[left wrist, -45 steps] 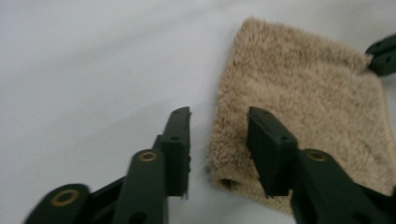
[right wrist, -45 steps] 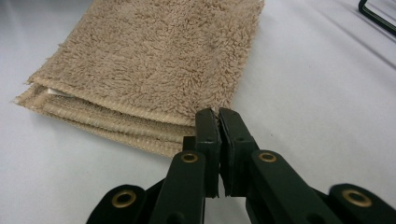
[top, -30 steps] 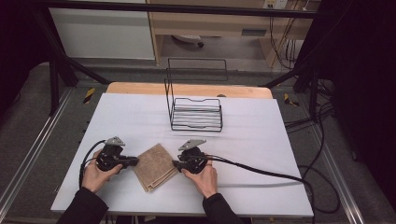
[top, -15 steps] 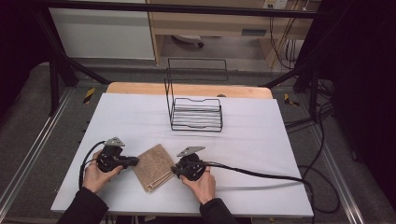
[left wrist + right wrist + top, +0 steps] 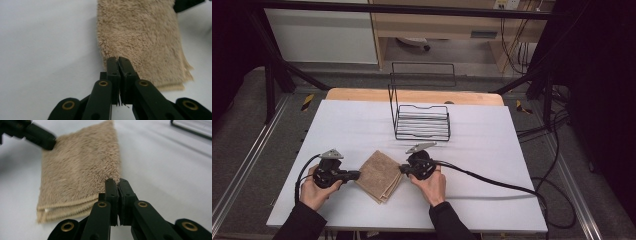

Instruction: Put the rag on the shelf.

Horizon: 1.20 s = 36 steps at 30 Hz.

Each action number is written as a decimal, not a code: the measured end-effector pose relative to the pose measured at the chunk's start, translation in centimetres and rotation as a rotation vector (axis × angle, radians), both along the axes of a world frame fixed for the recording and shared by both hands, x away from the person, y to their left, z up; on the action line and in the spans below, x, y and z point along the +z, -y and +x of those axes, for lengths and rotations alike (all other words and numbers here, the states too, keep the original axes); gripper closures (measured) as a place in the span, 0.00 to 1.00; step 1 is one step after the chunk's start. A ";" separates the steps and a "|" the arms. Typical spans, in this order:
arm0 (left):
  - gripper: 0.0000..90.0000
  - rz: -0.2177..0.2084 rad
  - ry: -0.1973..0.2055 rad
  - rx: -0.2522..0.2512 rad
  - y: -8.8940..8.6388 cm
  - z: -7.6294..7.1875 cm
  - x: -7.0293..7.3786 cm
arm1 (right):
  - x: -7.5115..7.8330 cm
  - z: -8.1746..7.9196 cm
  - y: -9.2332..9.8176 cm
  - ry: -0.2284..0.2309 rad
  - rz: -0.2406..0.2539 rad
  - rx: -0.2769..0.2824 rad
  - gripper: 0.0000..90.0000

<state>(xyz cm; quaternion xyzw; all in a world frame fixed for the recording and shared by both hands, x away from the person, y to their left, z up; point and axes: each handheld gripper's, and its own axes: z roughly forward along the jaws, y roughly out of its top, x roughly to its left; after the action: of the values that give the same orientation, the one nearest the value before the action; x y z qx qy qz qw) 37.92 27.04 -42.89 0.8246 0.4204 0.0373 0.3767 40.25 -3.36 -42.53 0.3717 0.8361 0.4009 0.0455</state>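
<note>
While pinched at opposite corners, folded towel [image 5: 379, 175] between left tool [image 5: 357, 175] and right tool [image 5: 402, 169].

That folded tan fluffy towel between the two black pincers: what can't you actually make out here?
- High view: the towel edges under the left gripper and right gripper tips are too small to see.
- Left gripper view: its closed jaws cover the towel edge they meet.
- Right gripper view: the towel's far corner and the other gripper are blurred; the black wire rack is cut off by the top edge.

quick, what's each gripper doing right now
left gripper: shut on an edge of the folded tan fleece cloth.
right gripper: just closed, shut on the cloth's opposite edge.
</note>
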 end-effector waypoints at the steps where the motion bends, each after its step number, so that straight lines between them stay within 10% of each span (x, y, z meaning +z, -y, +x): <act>1: 0.97 -0.006 0.000 0.006 0.1 -0.3 0.0 | 0.1 0.5 0.0 0.016 -0.002 0.007 0.98; 13: 0.89 0.071 0.048 0.087 1.0 -1.8 -0.7 | -2.3 2.6 -1.3 0.097 -0.061 0.071 0.92; 20: 0.47 0.092 0.130 0.092 0.7 0.1 1.1 | 0.3 1.8 0.1 0.157 0.029 0.061 0.65; 27: 0.23 0.086 0.096 0.087 1.8 3.1 1.3 | 0.9 1.1 1.7 0.159 0.049 0.034 0.41; 36: 0.33 0.148 0.117 0.144 3.6 6.1 -0.1 | 0.2 0.5 3.8 0.129 0.054 -0.029 0.14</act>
<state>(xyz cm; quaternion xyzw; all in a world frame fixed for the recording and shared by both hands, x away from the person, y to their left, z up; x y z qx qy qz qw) 44.02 23.41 -42.97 0.8143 0.4520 0.1432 0.3348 40.72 -7.19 -42.36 0.3583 0.8148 0.4458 0.0949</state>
